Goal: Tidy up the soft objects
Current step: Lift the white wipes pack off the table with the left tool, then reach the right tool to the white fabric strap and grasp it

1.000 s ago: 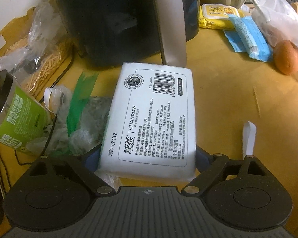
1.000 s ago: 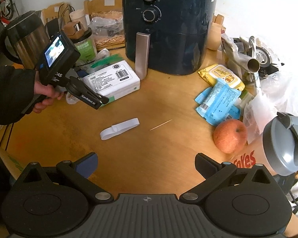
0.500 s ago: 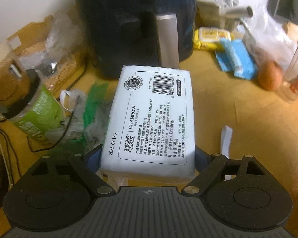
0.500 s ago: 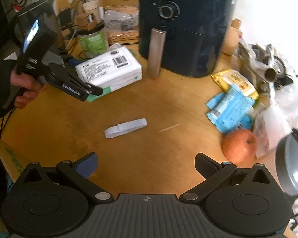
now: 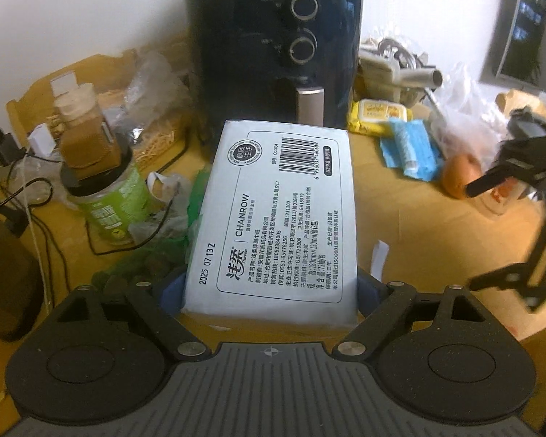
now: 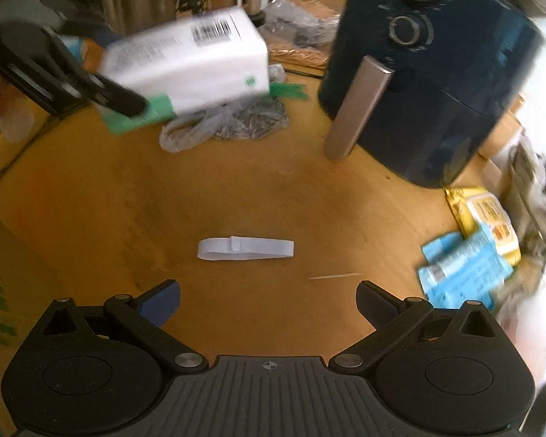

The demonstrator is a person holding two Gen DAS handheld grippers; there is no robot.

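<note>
The left tongs (image 5: 271, 287) grip the near end of the white tissue pack (image 5: 276, 215), one blue pad pressed to each long side; a second ago the pack lay on the worktop (image 6: 254, 182), and now it hangs lifted clear above the plastic bag of greens (image 6: 233, 123). The right tongs (image 6: 267, 300) are spread wide with nothing between them, over bare wood just short of the white strap (image 6: 245, 248); they have swung left since the earlier frame. Beyond stands the dark air fryer (image 5: 273, 47), with blue packets (image 6: 462, 269) to its right.
</note>
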